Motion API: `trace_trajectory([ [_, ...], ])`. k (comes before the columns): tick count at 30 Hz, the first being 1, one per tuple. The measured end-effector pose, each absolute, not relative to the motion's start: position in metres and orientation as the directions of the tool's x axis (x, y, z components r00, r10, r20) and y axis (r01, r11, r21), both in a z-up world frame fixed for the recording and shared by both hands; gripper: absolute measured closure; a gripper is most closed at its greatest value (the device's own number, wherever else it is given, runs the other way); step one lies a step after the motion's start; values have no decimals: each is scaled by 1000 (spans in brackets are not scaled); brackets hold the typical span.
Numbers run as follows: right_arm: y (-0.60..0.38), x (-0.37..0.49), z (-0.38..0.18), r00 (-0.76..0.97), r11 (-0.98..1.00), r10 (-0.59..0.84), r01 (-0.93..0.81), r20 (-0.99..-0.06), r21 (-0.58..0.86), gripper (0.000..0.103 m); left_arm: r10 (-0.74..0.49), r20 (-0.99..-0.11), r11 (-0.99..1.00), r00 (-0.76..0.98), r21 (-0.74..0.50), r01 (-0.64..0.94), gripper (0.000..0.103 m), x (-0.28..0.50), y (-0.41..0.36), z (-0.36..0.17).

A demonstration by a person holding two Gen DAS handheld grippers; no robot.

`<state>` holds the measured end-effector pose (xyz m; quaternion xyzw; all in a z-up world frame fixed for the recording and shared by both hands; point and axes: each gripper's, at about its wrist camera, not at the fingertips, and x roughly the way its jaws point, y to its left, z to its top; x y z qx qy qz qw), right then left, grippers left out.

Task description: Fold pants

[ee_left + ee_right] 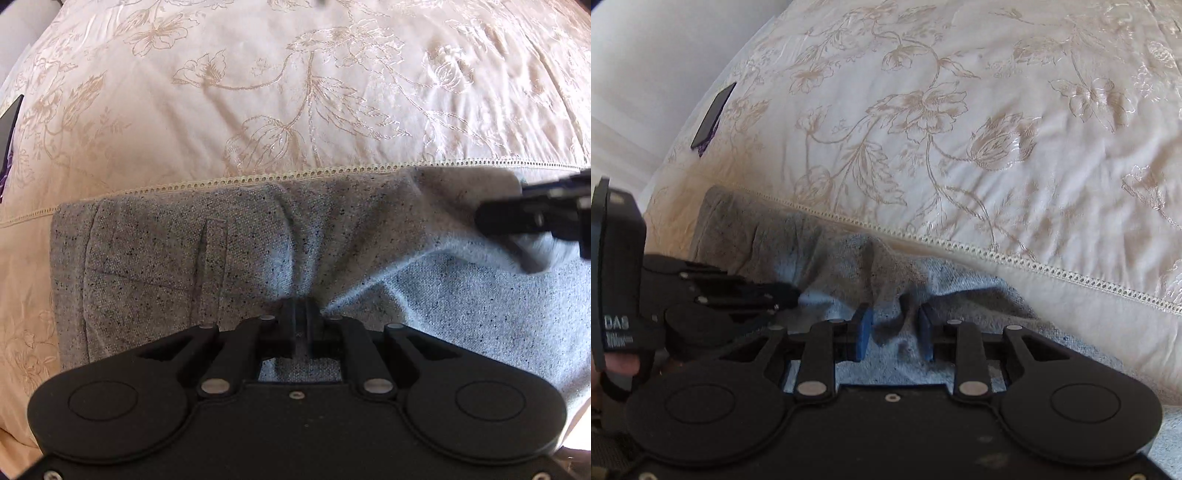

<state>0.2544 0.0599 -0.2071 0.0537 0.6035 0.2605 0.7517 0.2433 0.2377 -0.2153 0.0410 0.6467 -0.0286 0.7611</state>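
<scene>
Grey speckled pants (166, 266) lie folded on a cream floral bedspread (258, 92), with a belt loop and pocket seam showing at the left. My left gripper (300, 314) is shut on a pinch of the pants' fabric, which puckers toward it. In the right wrist view the pants (820, 258) lie bunched. My right gripper (895, 326) is open, its blue pads either side of a raised fold of cloth. The left gripper (790, 295) shows at the left, pinching the fabric. The right gripper's tip (517, 221) enters the left wrist view from the right.
A lace-trimmed seam (295, 175) runs across the bedspread just beyond the pants. A dark flat phone-like object (713, 114) lies near the bed's far left edge, next to a white wall (646, 55).
</scene>
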Motion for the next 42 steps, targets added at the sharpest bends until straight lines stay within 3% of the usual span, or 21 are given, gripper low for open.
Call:
trace_trajectory([
  [8, 79, 289, -226, 83, 871, 461, -231, -883, 433, 68, -16, -985, 996, 170, -1, 89, 89, 237, 238, -210],
  [10, 84, 306, -224, 154, 879, 452, -245, -878, 409, 95, -24, -984, 996, 177, -9, 86, 89, 237, 241, -211],
  [18, 81, 339, -241, 113, 880, 457, -207, -882, 428, 95, -30, -983, 992, 181, -8, 123, 89, 235, 244, -200],
  [20, 60, 335, -234, 187, 898, 439, -125, -879, 422, 95, -53, -981, 992, 186, -31, 119, 87, 233, 249, -186],
  [22, 37, 328, -218, 323, 934, 348, -34, -880, 357, 80, -48, -967, 995, 249, -25, 97, 87, 230, 258, -168],
  [24, 15, 320, -203, 413, 936, 300, 44, -860, 349, 79, -17, -949, 998, 315, 1, 55, 87, 229, 270, -155],
  [27, 16, 305, -180, 442, 936, 341, -74, -830, 345, 79, 55, -936, 998, 348, 47, -30, 87, 232, 292, -155],
  [31, 58, 268, -176, 391, 909, 368, -344, -844, 236, 81, 184, -952, 982, 244, 168, -85, 85, 240, 312, -191],
  [32, 65, 261, -184, 384, 907, 324, -386, -865, 169, 90, 170, -958, 983, 233, 150, -102, 85, 238, 320, -194],
  [33, 67, 255, -195, 387, 915, 256, -393, -886, 93, 93, 145, -962, 986, 231, 120, -119, 85, 240, 326, -195],
  [35, 54, 255, -226, 394, 955, 26, -281, -919, -93, 93, 132, -966, 986, 222, 104, -132, 85, 242, 330, -192],
  [37, 29, 256, -234, 427, 971, -122, -135, -896, -197, 87, 147, -964, 984, 222, 120, -130, 87, 243, 325, -184],
  [39, 13, 247, -216, 482, 981, -123, -74, -868, -180, 83, 153, -952, 986, 266, 128, -106, 87, 236, 313, -169],
  [42, 3, 217, -190, 511, 993, 0, -99, -860, -58, 82, 52, -942, 999, 330, 46, -26, 86, 221, 288, -153],
])
